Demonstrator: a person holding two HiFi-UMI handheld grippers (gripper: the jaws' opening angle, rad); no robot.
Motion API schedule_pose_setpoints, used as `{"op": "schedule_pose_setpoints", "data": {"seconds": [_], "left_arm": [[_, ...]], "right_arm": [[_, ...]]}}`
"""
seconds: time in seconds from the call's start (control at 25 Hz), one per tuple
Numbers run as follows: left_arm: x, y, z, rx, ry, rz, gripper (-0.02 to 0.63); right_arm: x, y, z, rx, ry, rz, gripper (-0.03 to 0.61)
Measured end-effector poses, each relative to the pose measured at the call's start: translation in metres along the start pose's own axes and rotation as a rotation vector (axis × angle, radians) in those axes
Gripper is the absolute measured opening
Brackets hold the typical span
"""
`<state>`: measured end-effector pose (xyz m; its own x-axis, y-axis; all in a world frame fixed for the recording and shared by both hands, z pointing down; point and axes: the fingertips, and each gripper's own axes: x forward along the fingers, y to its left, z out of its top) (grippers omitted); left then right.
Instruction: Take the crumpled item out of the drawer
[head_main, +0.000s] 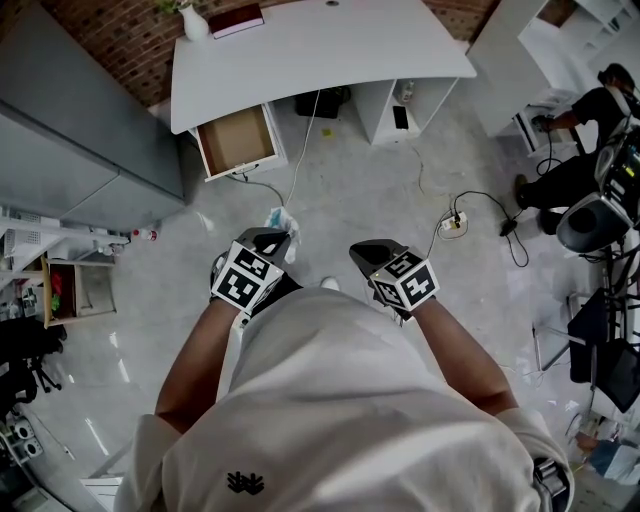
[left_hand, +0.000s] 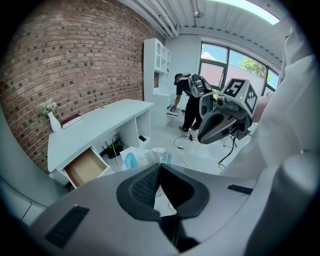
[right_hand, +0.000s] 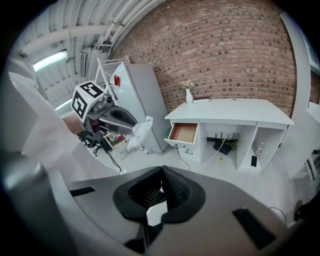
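left gripper (left_hand: 159, 167): fingers (left_hand: 141, 187) closed on the wad (left_hand: 145, 157). they pinch its near edge and most of it bunches out past the tips. right gripper (right_hand: 161, 172): fingers closed tip to tip, nothing between them.

wad is already out of the drawer (head_main: 237, 140). it hangs at the left tips over bare floor (head_main: 380, 190), well apart from the worktop (head_main: 320, 50). drawer stands pulled open and looks empty: plain brown bottom, white front and sides. i'd judge the take-out step done, only the put-down is left.

handling: looks like thin crinkly film or a wrapper, whitish and translucent with a blue print patch. my read is very light, soft, no stiffness, crushes freely, not fragile. film is likely slick, so a shallow pinch on one flap could slip out or tear. better to bite into the thick bunched middle where layers stack.

materials: grippers are smooth grey moulded shells with dark ribbed pads and a marker cube on each. worktop is white and smooth with a curved front edge. a white vase (head_main: 195, 22) and a dark red book (head_main: 237, 18) sit at its left end in the head view. red brick wall behind, floor pale and glossy.
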<state>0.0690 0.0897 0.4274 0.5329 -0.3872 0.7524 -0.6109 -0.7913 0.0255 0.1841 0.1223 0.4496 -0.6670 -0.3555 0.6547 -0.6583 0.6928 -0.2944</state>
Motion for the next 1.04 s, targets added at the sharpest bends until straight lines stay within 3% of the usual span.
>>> {"op": "schedule_pose_setpoints", "data": {"seconds": [1.04], "left_arm": [[0.012, 0.057, -0.004, -0.008, 0.047, -0.011, 0.025]], "right_arm": [[0.045, -0.016, 0.032, -0.016, 0.042, 0.036, 0.029]]}}
